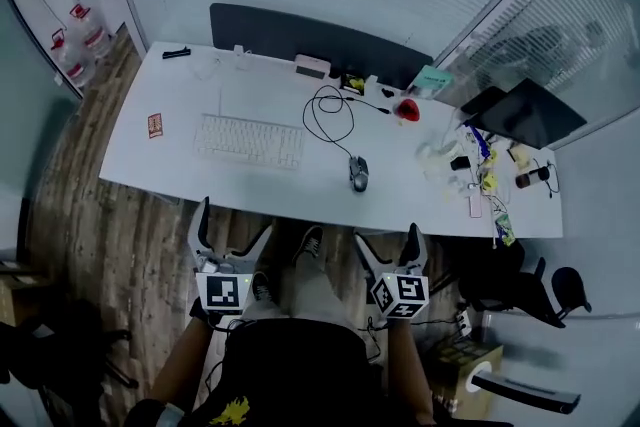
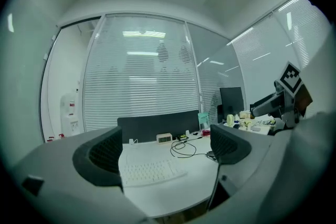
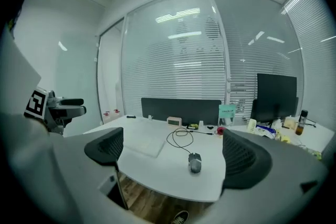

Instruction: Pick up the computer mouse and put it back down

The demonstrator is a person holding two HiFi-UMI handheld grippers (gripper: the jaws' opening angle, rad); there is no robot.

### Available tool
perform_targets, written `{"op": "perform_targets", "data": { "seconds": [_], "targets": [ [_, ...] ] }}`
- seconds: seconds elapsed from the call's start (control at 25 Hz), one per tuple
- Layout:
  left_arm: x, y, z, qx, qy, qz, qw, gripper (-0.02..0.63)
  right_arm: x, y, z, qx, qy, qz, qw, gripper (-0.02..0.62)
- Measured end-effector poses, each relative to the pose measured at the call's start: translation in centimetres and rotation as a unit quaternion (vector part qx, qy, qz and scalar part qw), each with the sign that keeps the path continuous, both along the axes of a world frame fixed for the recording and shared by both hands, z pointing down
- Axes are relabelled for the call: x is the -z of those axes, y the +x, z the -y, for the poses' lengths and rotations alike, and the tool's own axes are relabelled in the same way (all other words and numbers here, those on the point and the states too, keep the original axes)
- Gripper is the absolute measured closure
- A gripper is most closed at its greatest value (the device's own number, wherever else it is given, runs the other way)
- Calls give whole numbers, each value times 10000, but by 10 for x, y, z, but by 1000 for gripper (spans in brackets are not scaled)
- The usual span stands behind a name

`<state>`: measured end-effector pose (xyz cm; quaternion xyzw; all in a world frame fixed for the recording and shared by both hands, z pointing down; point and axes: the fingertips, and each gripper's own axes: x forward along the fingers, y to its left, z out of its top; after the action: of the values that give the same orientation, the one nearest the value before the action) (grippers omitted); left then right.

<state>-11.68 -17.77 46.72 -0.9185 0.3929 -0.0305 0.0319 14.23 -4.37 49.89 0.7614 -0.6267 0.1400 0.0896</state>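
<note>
Computer mouse [image 1: 359,173] sits on the white desk [image 1: 170,160], lower centre of the head view near the front edge, with its black cable [image 1: 330,110] looped behind it. White keyboard [image 1: 250,141] lies to its left, well apart. Both grippers are held low in the frame, off the desk and short of its edge. Left gripper [image 1: 235,220]: fingers spread wide, nothing between them. Right gripper [image 1: 386,237]: fingers likewise spread, holding nothing. In the right gripper view the mouse shows in the gap between the jaws, but far off and untouched. Clutter and a dark monitor [image 1: 525,112] occupy the desk's right end.
</note>
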Motion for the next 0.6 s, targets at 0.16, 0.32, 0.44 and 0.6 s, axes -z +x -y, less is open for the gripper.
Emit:
{"op": "perform_targets", "data": {
  "seconds": [0.16, 0.32, 0.44, 0.6],
  "targets": [
    [-24, 40, 29, -98, -180, 107, 9997, 83, -42, 36, 40, -81, -295, 164, 9994, 16],
    [-60, 89, 70, -147, -436, 398, 9981, 84, -97, 75, 91, 16, -764, 276, 9967, 31],
    [-93, 133, 96, -340, -887, 551, 9940, 84, -138, 104, 128, 34, -1117, 327, 9932, 40],
    [-129, 191, 122, -747, -1132, 799, 9875, 87, -200, 133, 161, 23, -1629, 444, 9856, 58]
  ]
}}
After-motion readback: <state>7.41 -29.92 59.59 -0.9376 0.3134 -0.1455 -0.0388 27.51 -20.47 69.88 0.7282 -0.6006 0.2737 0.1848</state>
